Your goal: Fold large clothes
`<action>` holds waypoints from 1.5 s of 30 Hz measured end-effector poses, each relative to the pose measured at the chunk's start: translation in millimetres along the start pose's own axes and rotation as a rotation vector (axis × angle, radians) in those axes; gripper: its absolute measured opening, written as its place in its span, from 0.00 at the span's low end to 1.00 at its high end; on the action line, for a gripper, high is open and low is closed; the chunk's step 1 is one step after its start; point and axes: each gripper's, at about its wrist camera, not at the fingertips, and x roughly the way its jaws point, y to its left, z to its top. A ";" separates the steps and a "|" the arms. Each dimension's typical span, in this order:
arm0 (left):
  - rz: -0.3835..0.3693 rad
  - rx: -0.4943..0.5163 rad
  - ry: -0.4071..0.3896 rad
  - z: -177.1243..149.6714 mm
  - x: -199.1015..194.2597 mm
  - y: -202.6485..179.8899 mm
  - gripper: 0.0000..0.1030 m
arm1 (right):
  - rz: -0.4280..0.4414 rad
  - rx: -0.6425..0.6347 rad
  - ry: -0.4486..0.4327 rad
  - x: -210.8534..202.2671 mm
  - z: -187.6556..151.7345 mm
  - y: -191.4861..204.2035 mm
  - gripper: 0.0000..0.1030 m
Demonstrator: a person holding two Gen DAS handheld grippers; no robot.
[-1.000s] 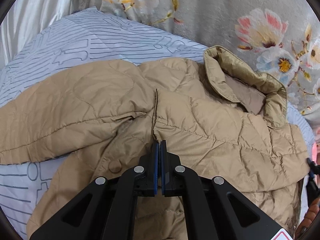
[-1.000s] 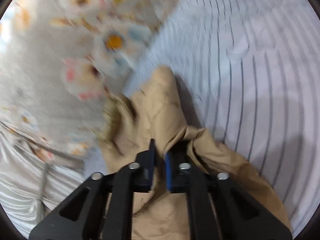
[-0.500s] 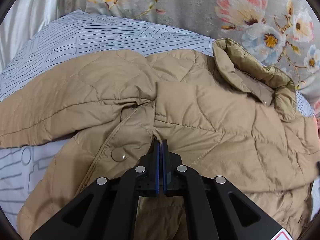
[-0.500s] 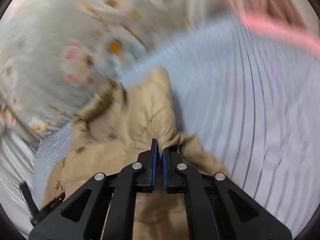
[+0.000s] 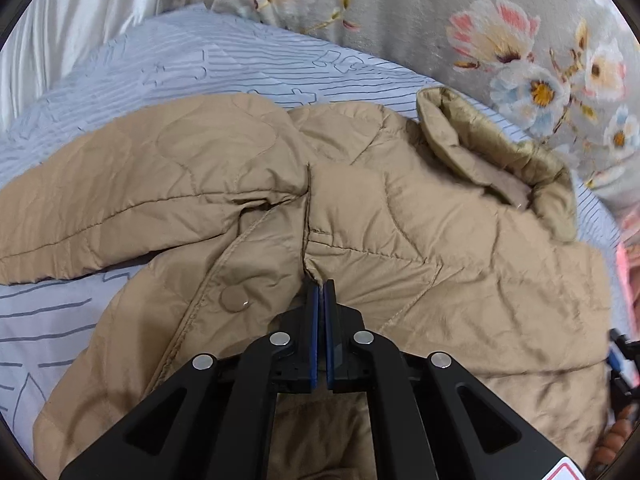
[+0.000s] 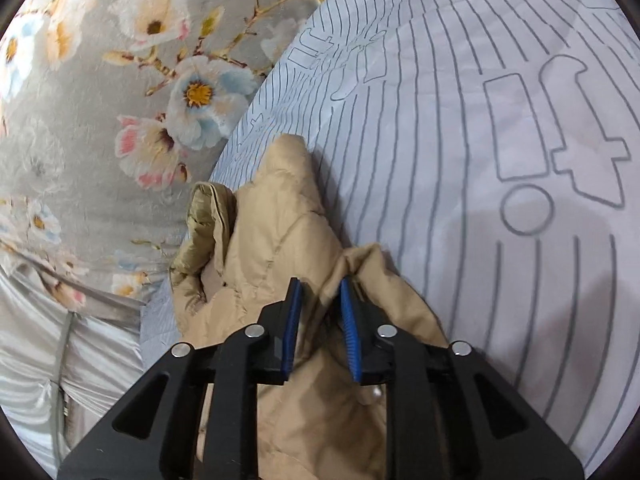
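The tan quilted puffer jacket lies spread on the pale blue bedsheet printed with grey lines, its collar toward the far right next to the grey floral blanket and one sleeve stretching to the left. The main risk, as I judge it, comes from the two sides being out of step: the left gripper is clamped on a thin pinch of the jacket's front edge, just right of a covered snap button, while the right gripper has its jaws opening, with a bunched fold of the same jacket between the blue pads but apparently no longer squeezed. If the left side goes on pulling, the freed right part may slump or spring back, since the puffy filling resists a crease, and the fold line would skew. The slippery shell could also slide out of so small a pinch. The left gripper points steeply down at the jacket's middle; the right one slants down more shallowly at the jacket's right edge, with bare sheet beyond it.
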 end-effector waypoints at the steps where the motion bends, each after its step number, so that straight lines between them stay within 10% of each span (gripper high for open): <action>1: -0.017 -0.018 -0.001 4.3 -1.3 0.6 0.02 | -0.008 0.006 -0.008 0.8 5.6 3.9 0.24; 7: 0.006 0.027 0.036 21.4 21.0 -8.9 0.02 | -0.041 -0.019 -0.087 -8.9 7.5 14.5 0.04; 12: 0.091 0.092 -0.006 10.4 29.3 -14.2 0.02 | -0.330 -0.207 -0.209 -20.2 4.8 26.4 0.00; 21: 0.107 0.096 -0.017 9.6 27.5 -15.1 0.03 | -0.231 -0.335 -0.176 -26.8 -8.4 70.1 0.06; 23: 0.100 0.088 -0.016 9.9 27.1 -15.3 0.03 | -0.245 -0.350 -0.135 -19.7 -13.2 78.2 0.25; 36: 0.042 0.038 -0.017 3.8 18.3 -1.5 0.03 | 0.046 0.133 0.018 -1.4 -2.2 2.7 0.51; 40: 0.083 0.056 -0.021 2.9 17.8 -7.5 0.02 | 0.043 0.099 0.016 7.2 2.5 11.6 0.12; 45: 0.119 0.088 -0.022 1.5 19.0 -14.0 0.02 | -0.124 -0.021 -0.079 -8.6 1.0 17.8 0.00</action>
